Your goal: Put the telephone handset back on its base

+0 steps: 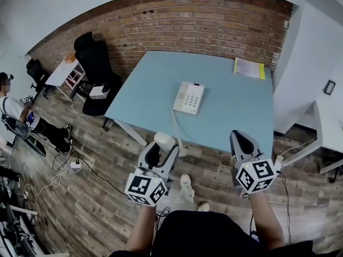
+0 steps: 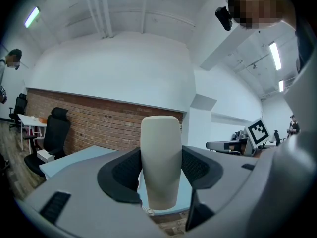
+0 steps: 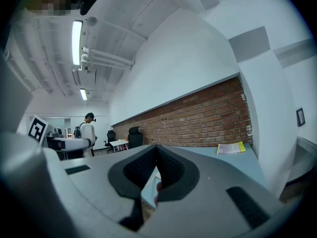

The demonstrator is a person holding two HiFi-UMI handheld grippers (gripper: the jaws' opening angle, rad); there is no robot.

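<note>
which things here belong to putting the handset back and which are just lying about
For the job: handset, clamped in the left gripper; phone base on the blue table; its cord.
Lying about: yellow booklet at the table's far corner; black office chair beside the table; right gripper, shut and empty.

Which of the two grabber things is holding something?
The left gripper: the cream telephone handset is clamped between its jaws. The right gripper has its jaws shut with nothing between them.
</note>
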